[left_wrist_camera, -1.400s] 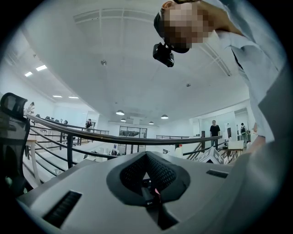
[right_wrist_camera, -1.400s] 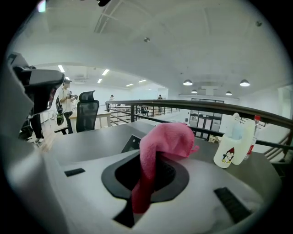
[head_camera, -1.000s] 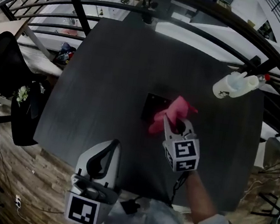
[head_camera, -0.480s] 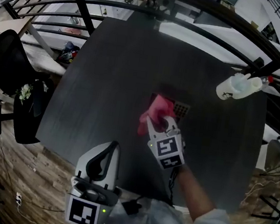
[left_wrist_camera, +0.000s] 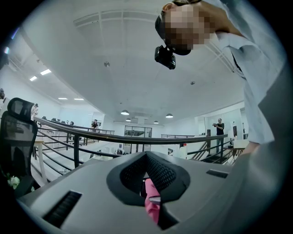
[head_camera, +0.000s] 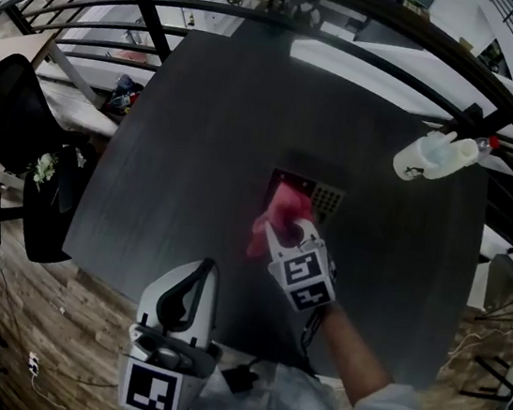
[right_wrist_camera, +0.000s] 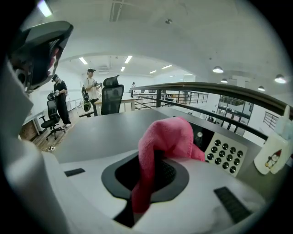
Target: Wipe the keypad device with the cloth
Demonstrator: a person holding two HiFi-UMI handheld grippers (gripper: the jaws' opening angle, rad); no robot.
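Fingers of the right gripper (head_camera: pixel 288 236) pinch the pink cloth (head_camera: pixel 272 219) on the keypad (head_camera: pixel 327 198). Left gripper (head_camera: pixel 203 273), at 7 o'clock, has its fingers closed together.

My right gripper (head_camera: pixel 290 233) now sits further left and nearer to me than a second ago, and the cloth (head_camera: pixel 279 214) clamped in it comes along. A second ago the cloth covers the right side of the keypad (head_camera: pixel 290 180). Now it lies over the left and near edge, and the buttons (head_camera: pixel 328 200) on the right are bare. The cloth seems more bunched, though the view is dim.
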